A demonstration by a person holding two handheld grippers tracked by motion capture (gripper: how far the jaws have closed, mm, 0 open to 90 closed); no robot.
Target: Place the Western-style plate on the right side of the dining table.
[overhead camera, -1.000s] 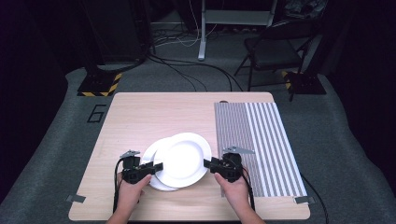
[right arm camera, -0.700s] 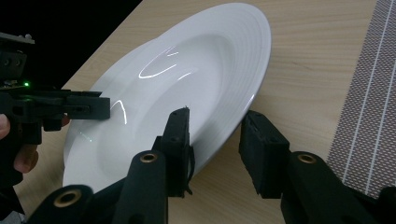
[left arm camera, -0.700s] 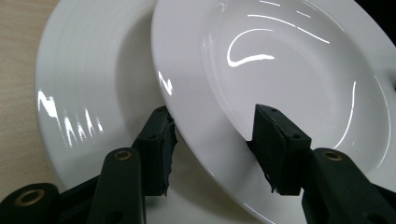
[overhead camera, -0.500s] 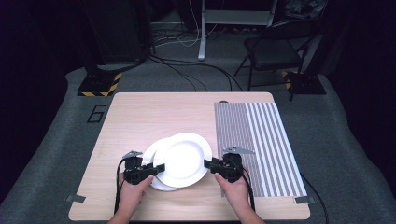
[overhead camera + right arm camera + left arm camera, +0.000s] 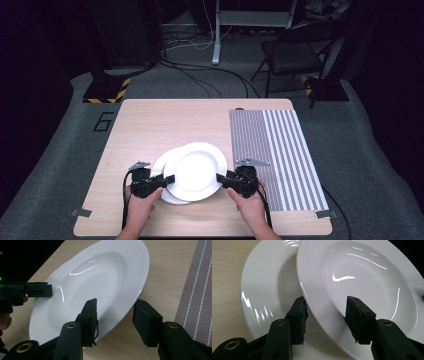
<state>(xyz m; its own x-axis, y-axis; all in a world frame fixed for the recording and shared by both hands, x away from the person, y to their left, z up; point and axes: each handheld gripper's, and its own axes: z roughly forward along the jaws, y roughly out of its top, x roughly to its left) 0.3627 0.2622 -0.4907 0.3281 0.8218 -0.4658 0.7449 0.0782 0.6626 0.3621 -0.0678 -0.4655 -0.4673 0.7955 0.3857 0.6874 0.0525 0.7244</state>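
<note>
Two white plates overlap at the table's near middle. The upper plate (image 5: 198, 171) lies partly on the lower plate (image 5: 161, 170), which sticks out to its left. My left gripper (image 5: 168, 179) is open at the upper plate's left rim. In the left gripper view the gripper (image 5: 325, 302) straddles the upper plate (image 5: 362, 272), one jaw over the lower plate (image 5: 267, 277), the other inside the bowl. My right gripper (image 5: 222, 178) is open at the right rim. In the right gripper view the gripper (image 5: 116, 303) has the plate (image 5: 100, 277) edge between its jaws.
A grey striped placemat (image 5: 280, 150) covers the right part of the wooden table (image 5: 150, 125), close to my right gripper. A folding chair (image 5: 295, 50), a stand and cables occupy the floor beyond the far edge.
</note>
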